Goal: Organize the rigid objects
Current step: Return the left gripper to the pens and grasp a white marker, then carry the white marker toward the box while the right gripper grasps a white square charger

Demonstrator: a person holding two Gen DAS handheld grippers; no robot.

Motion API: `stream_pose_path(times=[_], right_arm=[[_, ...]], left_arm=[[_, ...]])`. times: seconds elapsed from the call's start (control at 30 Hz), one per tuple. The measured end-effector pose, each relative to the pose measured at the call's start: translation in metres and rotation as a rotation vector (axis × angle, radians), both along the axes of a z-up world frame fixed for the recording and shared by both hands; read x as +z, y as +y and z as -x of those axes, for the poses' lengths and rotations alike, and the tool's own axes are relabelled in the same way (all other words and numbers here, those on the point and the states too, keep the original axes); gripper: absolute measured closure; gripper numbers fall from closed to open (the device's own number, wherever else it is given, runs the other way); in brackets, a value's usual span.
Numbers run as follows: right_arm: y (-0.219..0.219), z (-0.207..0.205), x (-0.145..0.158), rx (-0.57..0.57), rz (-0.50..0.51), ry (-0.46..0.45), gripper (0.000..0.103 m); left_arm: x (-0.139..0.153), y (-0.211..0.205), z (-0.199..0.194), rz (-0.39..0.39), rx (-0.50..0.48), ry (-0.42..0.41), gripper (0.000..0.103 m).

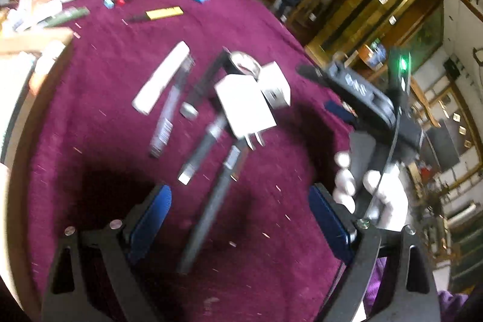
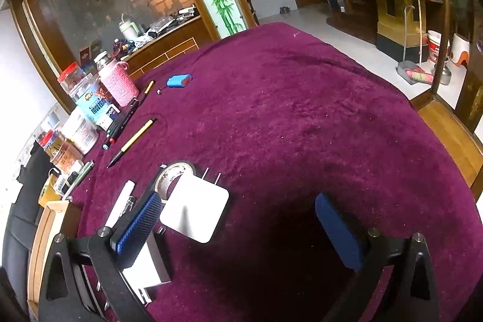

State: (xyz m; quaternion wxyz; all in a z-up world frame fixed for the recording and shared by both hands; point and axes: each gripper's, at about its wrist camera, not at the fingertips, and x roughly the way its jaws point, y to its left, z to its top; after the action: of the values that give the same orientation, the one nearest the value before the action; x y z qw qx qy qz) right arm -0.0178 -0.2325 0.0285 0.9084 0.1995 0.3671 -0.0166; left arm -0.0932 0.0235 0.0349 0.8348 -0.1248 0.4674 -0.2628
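Both grippers, left and right, have open, empty jaws; the nearest charger lies at ten o'clock of the right one, so center it before closing.

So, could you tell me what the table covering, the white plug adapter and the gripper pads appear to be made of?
Table covering: a plush magenta fabric, velvet-like, judging by its fuzzy nap and lint specks. White plug adapter: probably smooth moulded plastic, with a soft sheen, rounded corners and two metal prongs. Right gripper pads: blue with a fine cross-hatched texture, likely rubber or foam.
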Motion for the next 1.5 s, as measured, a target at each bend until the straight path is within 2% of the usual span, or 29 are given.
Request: stream_pose_path(times=[0.13, 0.23, 0.37, 0.57, 0.63, 0.73, 0.8, 0.87, 0.97, 1.0, 1.07, 1.2, 1.5], right_arm=[[-0.001, 0.002, 0.002, 0.005, -0.008, -0.007, 0.001], [-0.002, 0.003, 0.002, 0.007, -0.014, -0.01, 0.001], [-0.002, 0.004, 0.003, 0.008, -0.015, -0.018, 0.001], [0.0, 0.002, 0.003, 0.021, -0.026, -0.007, 0.001], [0.0, 0.002, 0.003, 0.02, -0.027, -0.007, 0.001], [-0.001, 0.002, 0.003, 0.02, -0.029, -0.009, 0.001], [0.0, 0.002, 0.003, 0.019, -0.026, -0.005, 0.001], [-0.001, 0.002, 0.003, 0.023, -0.028, -0.002, 0.001], [-0.001, 0.0, 0.001, 0.029, -0.03, 0.009, 0.001], [-0.001, -0.001, 0.0, 0.031, -0.033, 0.012, 0.001], [0.0, -0.001, 0.0, 0.035, -0.038, 0.014, 0.001], [0.0, -0.002, 0.0, 0.044, -0.048, 0.015, 0.001], [0.002, -0.003, -0.001, 0.04, -0.037, 0.018, 0.001]], left_arm=[[0.001, 0.017, -0.014, -0.046, 0.086, -0.001, 0.012], [0.001, 0.033, -0.02, -0.029, 0.115, 0.019, 0.012], [0.016, 0.053, -0.024, -0.037, 0.158, -0.014, 0.012], [0.025, 0.051, -0.047, -0.168, 0.157, -0.043, 0.012], [0.026, 0.041, -0.055, -0.209, 0.132, -0.07, 0.012], [0.019, 0.018, -0.08, -0.309, 0.075, -0.121, 0.013], [0.012, 0.012, -0.097, -0.341, 0.064, -0.112, 0.019], [0.002, 0.007, -0.113, -0.346, 0.036, -0.076, 0.037], [-0.015, -0.003, -0.128, -0.399, -0.01, -0.036, 0.055], [-0.021, -0.007, -0.131, -0.432, -0.023, -0.025, 0.057], [-0.025, -0.011, -0.13, -0.473, -0.041, -0.05, 0.058], [-0.024, -0.011, -0.135, -0.479, -0.042, -0.04, 0.059], [-0.023, -0.04, -0.156, -0.569, -0.012, -0.087, 0.056]])
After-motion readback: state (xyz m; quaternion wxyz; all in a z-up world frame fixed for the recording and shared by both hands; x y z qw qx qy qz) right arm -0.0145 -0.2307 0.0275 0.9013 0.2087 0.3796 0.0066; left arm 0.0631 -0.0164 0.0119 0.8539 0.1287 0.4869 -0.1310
